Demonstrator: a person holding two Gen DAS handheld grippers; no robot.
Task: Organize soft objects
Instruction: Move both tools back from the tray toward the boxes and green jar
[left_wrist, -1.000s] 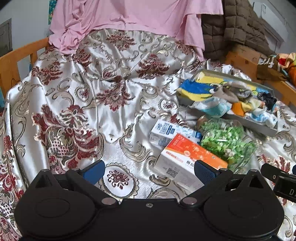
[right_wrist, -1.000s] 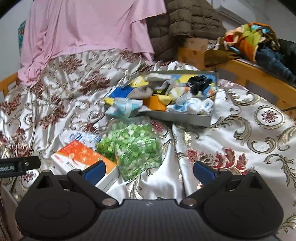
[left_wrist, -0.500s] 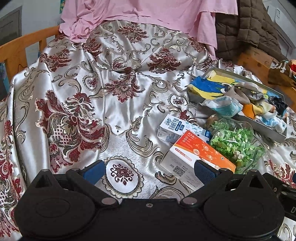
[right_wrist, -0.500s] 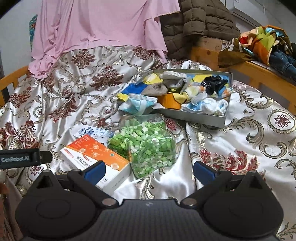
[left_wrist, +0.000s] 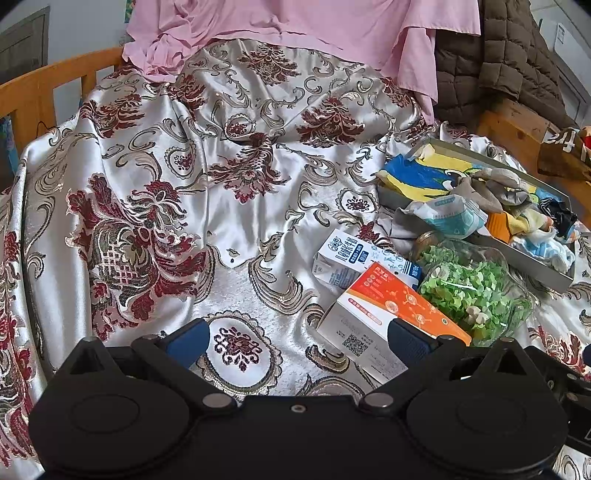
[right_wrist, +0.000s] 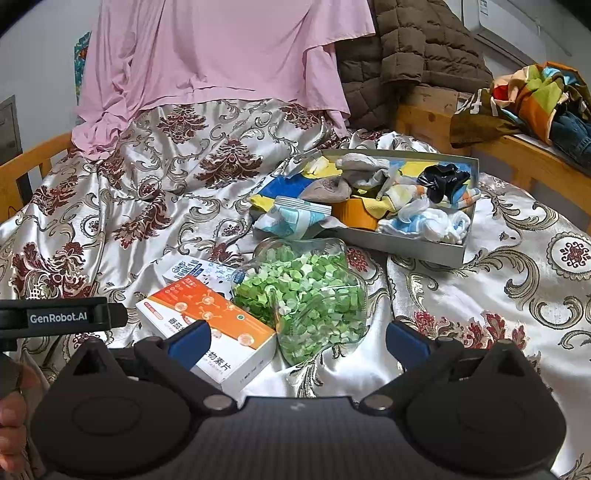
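Observation:
A grey shallow box (right_wrist: 424, 248) (left_wrist: 546, 275) holds several socks, cloths and a black sock (right_wrist: 445, 180). A pale blue mask packet (right_wrist: 295, 218) (left_wrist: 448, 216) lies over its near left corner. My left gripper (left_wrist: 297, 338) is open and empty, low over the patterned satin cloth (left_wrist: 221, 177), left of an orange-and-white carton (left_wrist: 384, 321). My right gripper (right_wrist: 297, 339) is open and empty, just in front of a clear jar of green pieces (right_wrist: 306, 291) and the carton (right_wrist: 210, 321).
A blue-and-white milk carton (left_wrist: 351, 258) (right_wrist: 192, 269) lies behind the orange one. Pink fabric (right_wrist: 214, 55) and a brown quilted jacket (right_wrist: 406, 48) hang at the back. Wooden rails (left_wrist: 40, 85) edge the left; a wooden bench with clothes (right_wrist: 535, 96) stands right.
Both grippers have drawn back and risen a little, so the box, jar and cartons sit farther off in view. Both stay open and empty. No object has moved.

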